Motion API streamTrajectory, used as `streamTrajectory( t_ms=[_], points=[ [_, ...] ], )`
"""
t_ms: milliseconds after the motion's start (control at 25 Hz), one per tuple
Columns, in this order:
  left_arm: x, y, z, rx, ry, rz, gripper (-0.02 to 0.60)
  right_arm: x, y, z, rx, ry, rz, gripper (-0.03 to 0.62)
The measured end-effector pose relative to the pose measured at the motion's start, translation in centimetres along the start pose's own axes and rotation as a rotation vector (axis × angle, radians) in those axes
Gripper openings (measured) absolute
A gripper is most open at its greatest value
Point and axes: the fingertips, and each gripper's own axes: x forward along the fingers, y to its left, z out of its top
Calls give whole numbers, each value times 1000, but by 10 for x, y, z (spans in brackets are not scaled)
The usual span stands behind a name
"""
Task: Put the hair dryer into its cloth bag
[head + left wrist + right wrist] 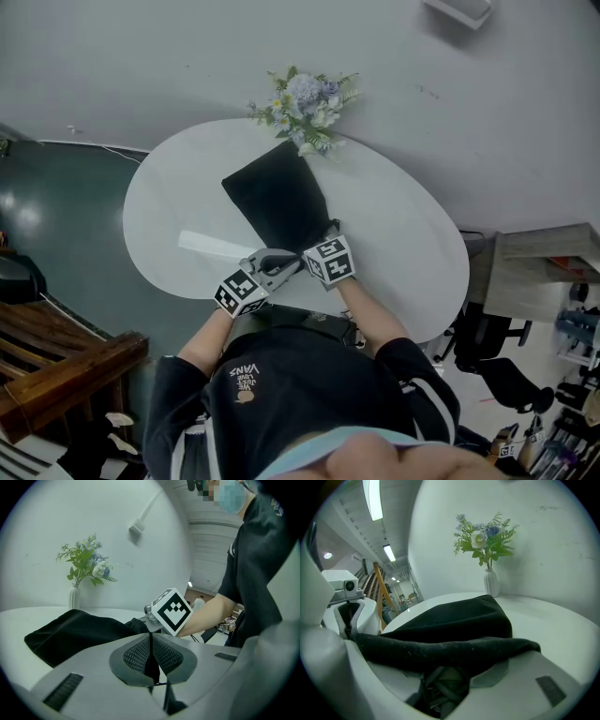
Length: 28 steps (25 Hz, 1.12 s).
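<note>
Cloth bag [279, 199], black and filled out, lies on the round white table [403, 234]. Its closed end points toward the flowers [305, 105] by the wall and its mouth toward the person. Only loops of grey cord [440, 691] show at that mouth; the hair dryer itself is hidden. The left gripper [151, 644] has its tongs pressed together on a thin fold of the bag's edge. The right gripper [447, 677] pinches the thick hem, which lies across its jaws. Both grippers sit side by side at the mouth.
</note>
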Motion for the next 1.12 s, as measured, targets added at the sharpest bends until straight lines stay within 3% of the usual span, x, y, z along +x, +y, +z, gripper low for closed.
streamTrajectory(
  t_ms=[240,680,920,1120],
  points=[
    [-3,10,-8,-28,5,25,34,11,-2,2,-46,-8,-35,225],
    [4,8,-3,-29,-11,35,34,-10,-15,6,-7,-58,-88,225],
    [11,4,-7,-15,-10,60,34,-39,-31,7,46,-135,-185,225],
    [20,3,-19,60,26,97,35,-67,-56,-4,117,-175,-312,225]
  ],
)
